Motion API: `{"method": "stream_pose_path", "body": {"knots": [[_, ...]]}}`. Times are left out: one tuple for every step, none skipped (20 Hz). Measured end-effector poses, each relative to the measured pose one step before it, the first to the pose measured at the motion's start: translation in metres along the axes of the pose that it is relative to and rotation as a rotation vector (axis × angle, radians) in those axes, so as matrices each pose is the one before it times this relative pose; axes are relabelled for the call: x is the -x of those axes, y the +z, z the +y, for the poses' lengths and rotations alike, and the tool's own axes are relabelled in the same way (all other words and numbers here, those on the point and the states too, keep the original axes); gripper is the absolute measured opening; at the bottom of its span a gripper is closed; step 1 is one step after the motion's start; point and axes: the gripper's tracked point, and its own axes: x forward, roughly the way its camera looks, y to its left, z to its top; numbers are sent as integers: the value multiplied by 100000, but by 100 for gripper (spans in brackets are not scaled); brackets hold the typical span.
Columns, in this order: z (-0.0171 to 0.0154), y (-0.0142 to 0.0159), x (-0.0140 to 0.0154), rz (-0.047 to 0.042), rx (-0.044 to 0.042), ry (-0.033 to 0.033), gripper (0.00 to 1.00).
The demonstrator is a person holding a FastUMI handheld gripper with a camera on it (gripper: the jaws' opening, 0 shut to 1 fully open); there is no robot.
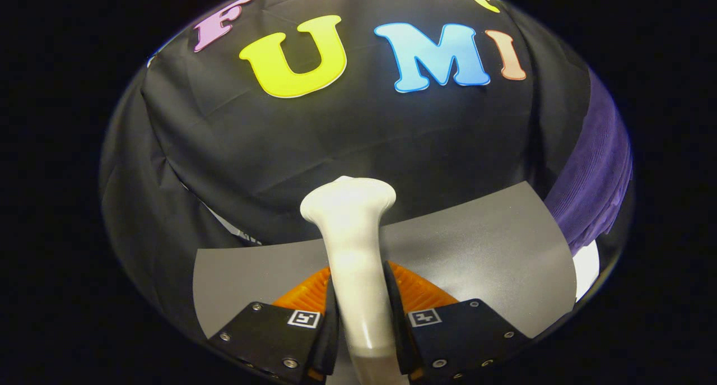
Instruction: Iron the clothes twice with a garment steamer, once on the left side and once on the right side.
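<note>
Gripper (358, 312) fingers are closed narrow on the white garment steamer (353, 245), one pressing each side of its handle. The steamer head points ahead, over the grey mat (476, 250). The purple garment (594, 172) hangs well to the right of the steamer, apart from it. Judgement: steamer in hand, both passes appear outstanding.
</note>
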Motion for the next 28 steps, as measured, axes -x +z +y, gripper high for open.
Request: {"method": "stream_pose_path", "body": {"knots": [[-126, 175, 1, -3406, 2427, -2696, 39], [-60, -10, 130, -1648, 2064, -1919, 39], [159, -163, -134, -2086, 1538, -515, 38], [-11, 12, -100, -2149, 1660, -692, 37], [-16, 94, 96, -2443, 1950, -795, 37], [86, 73, 139, -1115, 1223, -585, 37], [101, 158, 290, -2440, 2461, 72, 37], [-38, 245, 379, -1285, 2918, 1106, 37], [219, -601, 769, -1242, 1455, 1478, 37], [383, -482, 667, -1750, 95, 1135, 37], [350, -671, 957, -1642, -816, 1628, 36], [23, -345, 740, -2043, -1284, 1432, 37], [-45, 39, 1010, -2479, -2862, 1463, 37], [-302, -42, 632, -1145, -1468, 1283, 37], [-245, 107, 233, -1067, -148, 507, 36], [-306, 199, 478, -683, 1013, -384, 36], [-255, -10, 996, -699, 636, -457, 36], [-127, 189, 1030, -1417, 442, 461, 36], [-304, 2, 1627, -1894, 415, 103, 37], [-473, 253, 1486, -2228, 1257, 324, 36], [-520, 60, 1542, -1984, 943, 1134, 36], [-572, 217, 1420, -1882, -222, 1237, 36], [-685, 105, 1403, -2387, -835, 2127, 36], [-596, 314, 1444, -2683, -1250, 2037, 37], [-932, 575, 1771, -3471, -768, 2286, 36], [-960, 293, 1527, -2362, -333, 984, 37], [-1338, 169, 1819, -2080, 538, 808, 37], [-1044, 41, 1301, -1482, 1271, 781, 37]]}}
